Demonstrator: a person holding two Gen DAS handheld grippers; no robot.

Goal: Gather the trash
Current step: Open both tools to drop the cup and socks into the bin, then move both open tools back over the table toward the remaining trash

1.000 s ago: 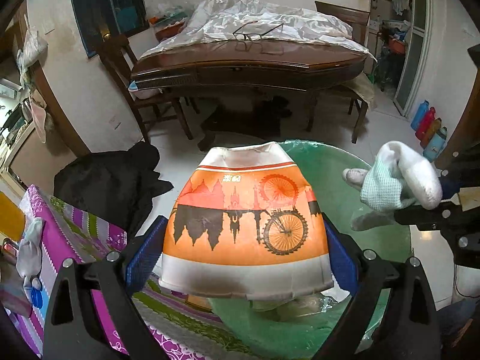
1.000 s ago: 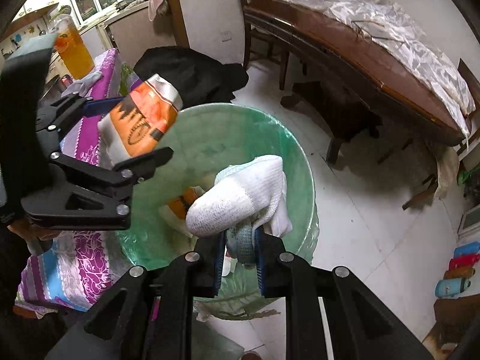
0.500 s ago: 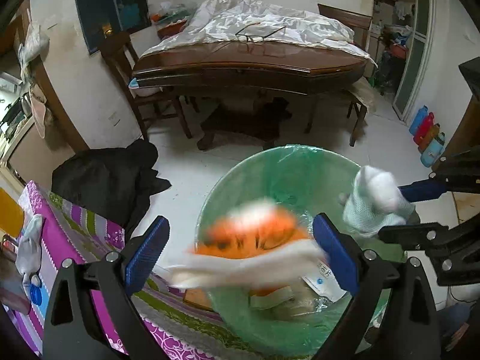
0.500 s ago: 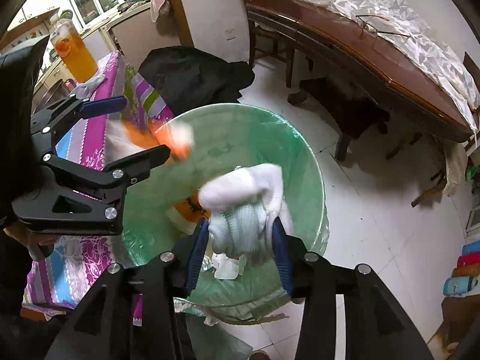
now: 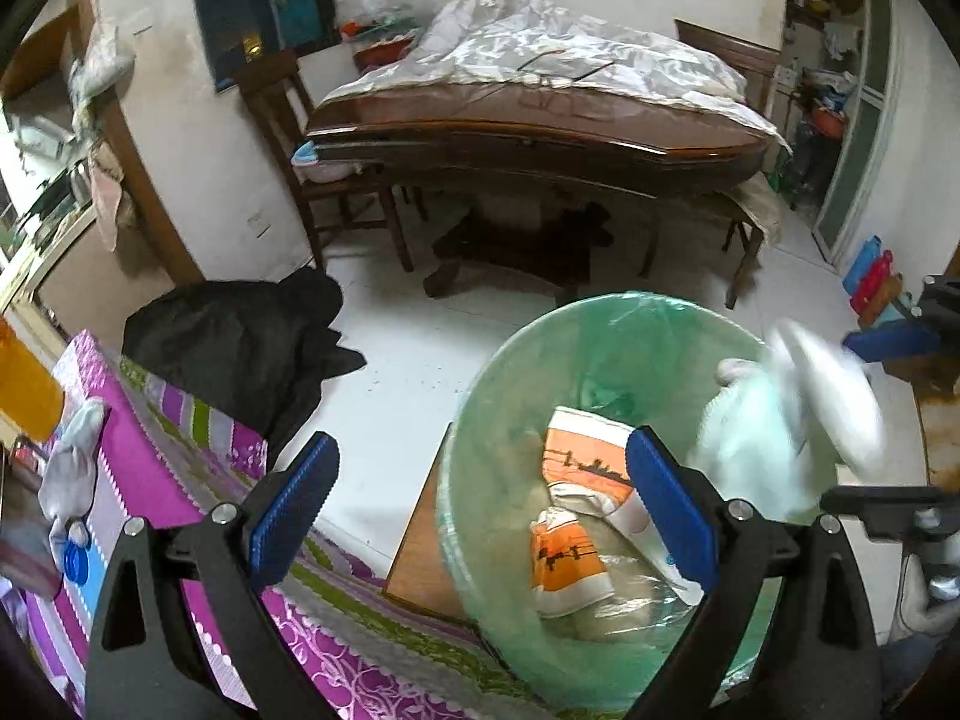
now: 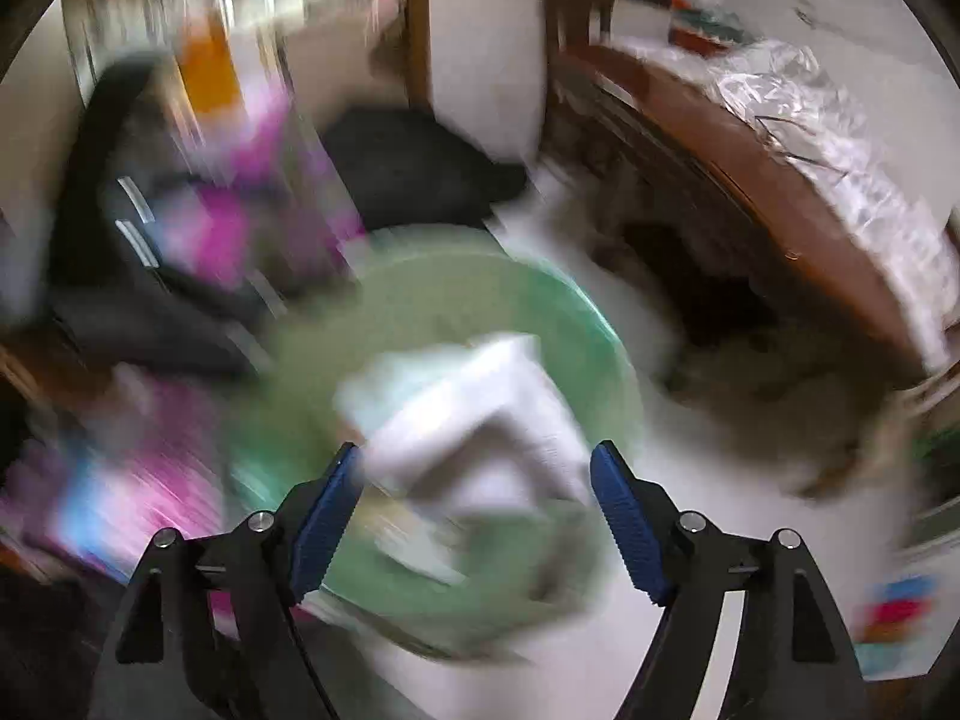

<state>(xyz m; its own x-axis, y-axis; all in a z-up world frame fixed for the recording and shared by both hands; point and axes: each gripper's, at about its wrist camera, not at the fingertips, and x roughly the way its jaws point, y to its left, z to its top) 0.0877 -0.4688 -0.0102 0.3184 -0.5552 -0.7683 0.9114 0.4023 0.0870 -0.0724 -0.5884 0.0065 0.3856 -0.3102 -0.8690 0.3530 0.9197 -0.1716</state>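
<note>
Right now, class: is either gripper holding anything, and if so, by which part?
Nothing is held. The left gripper stands open and empty. The right gripper is opening; the white cloth sits blurred between its jaws, apparently released over the green-lined bin.

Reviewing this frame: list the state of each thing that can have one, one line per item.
Left hand-held gripper: open, empty.
Right hand-held gripper: jaws opening, white cloth between them.
White cloth: blurred, over the bin.
Green-lined bin: uncovered, partly filled.
Orange paper bag: lying inside the bin.
</note>
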